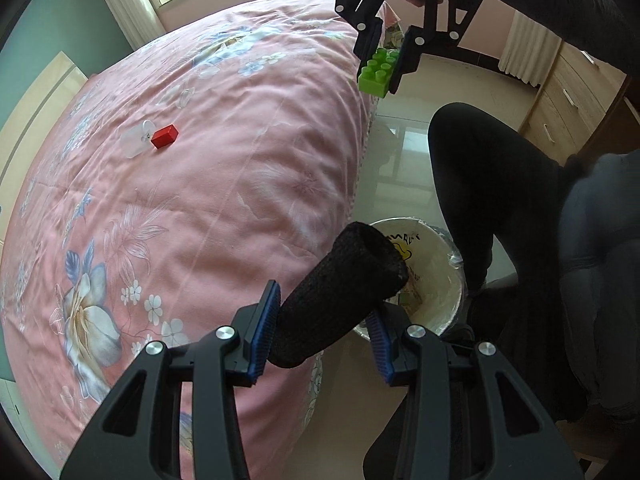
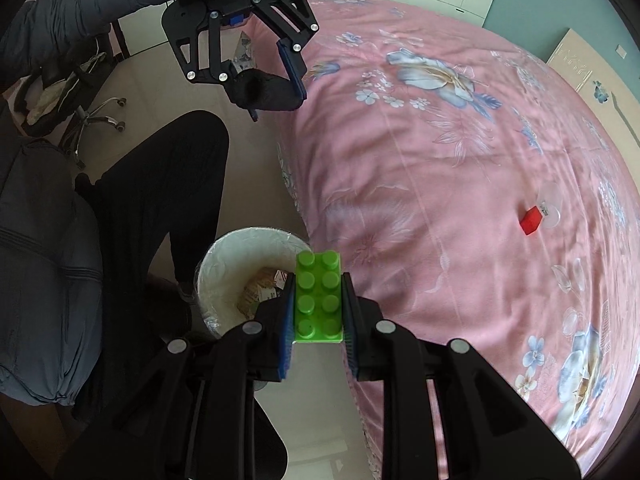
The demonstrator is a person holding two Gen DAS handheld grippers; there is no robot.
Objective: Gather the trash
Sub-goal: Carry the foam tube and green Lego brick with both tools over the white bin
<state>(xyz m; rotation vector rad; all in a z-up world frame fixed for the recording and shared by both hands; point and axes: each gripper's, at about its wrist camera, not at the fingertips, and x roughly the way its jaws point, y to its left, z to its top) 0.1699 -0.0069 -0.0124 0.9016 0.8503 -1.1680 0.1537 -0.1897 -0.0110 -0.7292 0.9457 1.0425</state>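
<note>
My left gripper (image 1: 320, 330) is shut on a black foam tube (image 1: 340, 296), whose far end hangs over the white lined trash bin (image 1: 448, 256) beside the bed. My right gripper (image 2: 318, 316) is shut on a green studded brick (image 2: 319, 296), held at the bed's edge just beside the trash bin (image 2: 224, 256), which has paper scraps inside. The left wrist view shows the right gripper (image 1: 386, 66) with the green brick (image 1: 378, 72) higher up; the right wrist view shows the left gripper (image 2: 264, 84) with the black tube (image 2: 260, 92). A red block (image 1: 165, 136) (image 2: 531, 220) and a clear plastic piece (image 1: 136, 140) (image 2: 550, 204) lie on the bed.
The pink floral bedspread (image 1: 200, 180) fills most of both views. A person's dark-trousered legs (image 1: 480, 180) stand next to the bin on the tiled floor. A wooden drawer unit (image 1: 568, 92) and a wheeled chair base (image 2: 100, 116) stand farther off.
</note>
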